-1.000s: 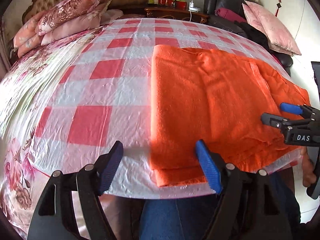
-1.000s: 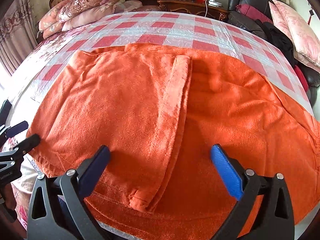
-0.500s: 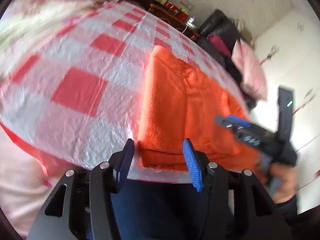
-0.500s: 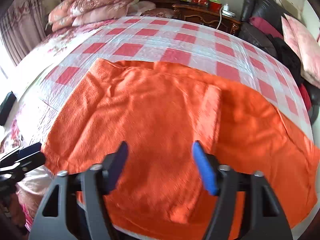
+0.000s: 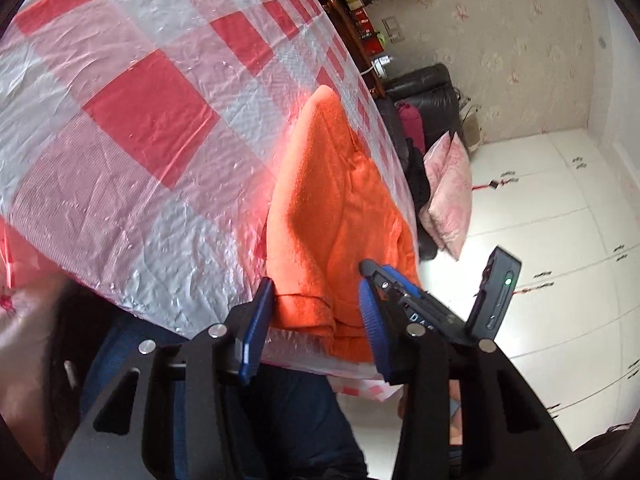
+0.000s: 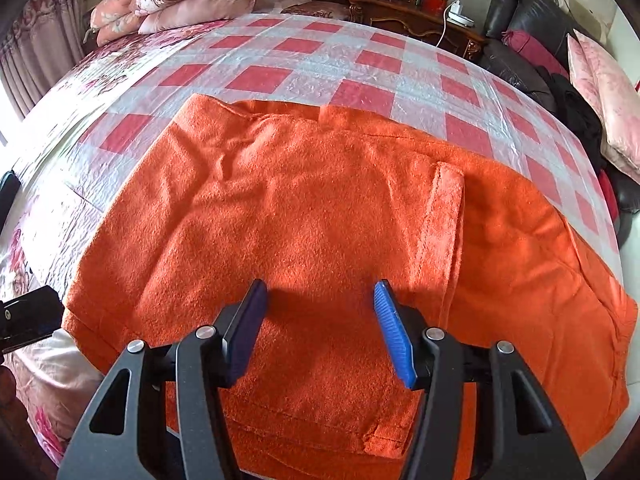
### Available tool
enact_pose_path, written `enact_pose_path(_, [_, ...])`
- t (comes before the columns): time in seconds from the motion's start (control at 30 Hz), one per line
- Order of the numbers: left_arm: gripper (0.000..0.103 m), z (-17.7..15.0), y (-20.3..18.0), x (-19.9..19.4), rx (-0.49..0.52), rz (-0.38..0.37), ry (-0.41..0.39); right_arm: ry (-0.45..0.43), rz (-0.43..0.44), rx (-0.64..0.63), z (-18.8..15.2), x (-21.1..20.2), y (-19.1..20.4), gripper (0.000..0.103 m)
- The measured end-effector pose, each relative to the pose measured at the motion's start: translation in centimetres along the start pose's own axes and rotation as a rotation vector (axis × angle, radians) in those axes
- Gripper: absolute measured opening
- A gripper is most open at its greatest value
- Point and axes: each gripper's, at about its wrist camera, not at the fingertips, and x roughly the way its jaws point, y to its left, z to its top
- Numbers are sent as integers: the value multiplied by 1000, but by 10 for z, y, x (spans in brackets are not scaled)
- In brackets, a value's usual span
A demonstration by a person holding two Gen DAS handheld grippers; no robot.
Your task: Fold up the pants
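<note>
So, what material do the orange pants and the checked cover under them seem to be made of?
The orange pants look like soft fleece or terry: matte, with a fuzzy nap and stitched hems. The checked cover looks like thin plastic sheeting: glossy, crinkled and partly see-through, though coated woven cloth is possible.

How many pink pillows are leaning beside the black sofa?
2: a pale pink satin pillow propped against the black leather sofa, and another pink pillow just behind it, mostly hidden. More may sit out of view.
</note>
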Motion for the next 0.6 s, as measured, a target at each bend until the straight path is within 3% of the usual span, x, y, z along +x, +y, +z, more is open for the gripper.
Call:
enact_pose_path(0.2, [35, 0, -4, 6, -8, 51, -22, 1, 9, 12, -1, 0, -2, 56])
enact_pose_path(0.27, [26, 2, -10, 11, 13, 45, -17, 3, 8, 12, -1, 0, -2, 58])
enact_pose_path(0.5, [24, 8, -22, 17, 64, 160, -44, 10, -6, 22, 0, 2, -5, 65])
enact_pose_path(0.53, [16, 9, -24, 17, 77, 178, -49, 13, -8, 22, 0, 2, -6, 66])
enact_pose_path(0.6, [11, 9, -27, 17, 110, 172, -44, 28, -5, 22, 2, 2, -7, 66])
